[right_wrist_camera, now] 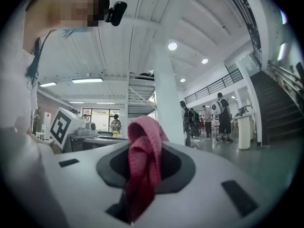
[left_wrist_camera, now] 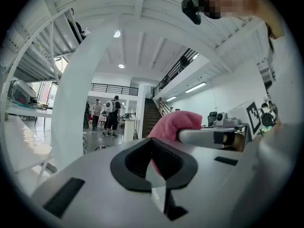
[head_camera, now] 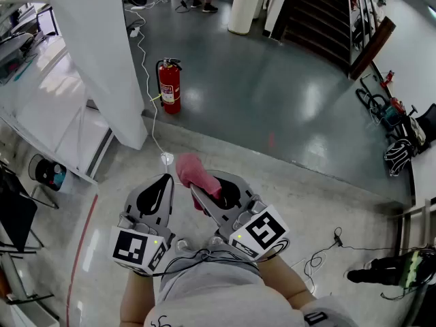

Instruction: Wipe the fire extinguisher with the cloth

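Right tongs (head_camera: 197,191) tight on pink cloth (head_camera: 190,169), left tongs (head_camera: 167,180) shut, empty; fire extinguisher (head_camera: 169,87) well ahead.

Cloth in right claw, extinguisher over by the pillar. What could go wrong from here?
A white cable lies on the floor beside the fire extinguisher: snag or trip on approach.
The fire extinguisher stands free; a hard wipe might tip it unless the shut, empty left claw steadies it.
The cloth hangs bunched from the right claw and could slip.
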`<control>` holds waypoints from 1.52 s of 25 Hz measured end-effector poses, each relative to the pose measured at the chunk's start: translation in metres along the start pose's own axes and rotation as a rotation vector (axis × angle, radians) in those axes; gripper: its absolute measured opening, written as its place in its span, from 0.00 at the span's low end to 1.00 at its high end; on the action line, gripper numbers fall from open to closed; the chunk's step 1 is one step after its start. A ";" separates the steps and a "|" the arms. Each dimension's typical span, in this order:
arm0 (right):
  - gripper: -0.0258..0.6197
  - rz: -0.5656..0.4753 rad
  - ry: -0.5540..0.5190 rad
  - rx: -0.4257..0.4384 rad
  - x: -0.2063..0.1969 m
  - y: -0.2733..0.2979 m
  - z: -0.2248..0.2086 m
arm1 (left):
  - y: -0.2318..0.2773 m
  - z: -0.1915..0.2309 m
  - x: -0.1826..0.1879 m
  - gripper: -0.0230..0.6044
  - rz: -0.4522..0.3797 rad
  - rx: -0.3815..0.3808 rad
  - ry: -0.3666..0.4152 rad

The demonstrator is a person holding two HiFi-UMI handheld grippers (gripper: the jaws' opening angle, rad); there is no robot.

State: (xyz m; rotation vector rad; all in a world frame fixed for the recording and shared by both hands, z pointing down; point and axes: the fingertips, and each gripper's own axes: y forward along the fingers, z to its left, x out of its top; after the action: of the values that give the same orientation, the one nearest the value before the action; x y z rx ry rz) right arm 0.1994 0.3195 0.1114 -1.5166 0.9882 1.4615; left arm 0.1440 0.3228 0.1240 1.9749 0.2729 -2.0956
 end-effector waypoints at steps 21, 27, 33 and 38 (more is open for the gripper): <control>0.18 0.017 0.059 -0.019 -0.011 0.048 0.001 | -0.002 0.050 -0.003 0.05 0.007 -0.019 0.007; 0.18 0.117 -0.082 -0.086 -0.034 0.071 -0.011 | 0.004 0.078 -0.014 0.05 0.022 -0.037 0.000; 0.18 0.107 -0.049 -0.138 -0.044 0.103 -0.062 | 0.044 0.108 -0.017 0.05 0.029 -0.046 0.024; 0.18 0.100 -0.046 -0.136 -0.045 0.145 -0.123 | 0.100 0.148 -0.009 0.05 0.020 -0.037 0.028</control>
State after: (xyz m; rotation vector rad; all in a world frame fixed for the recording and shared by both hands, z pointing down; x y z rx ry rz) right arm 0.1107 0.1514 0.1551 -1.5415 0.9660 1.6558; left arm 0.0341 0.1832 0.1460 1.9785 0.2943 -2.0378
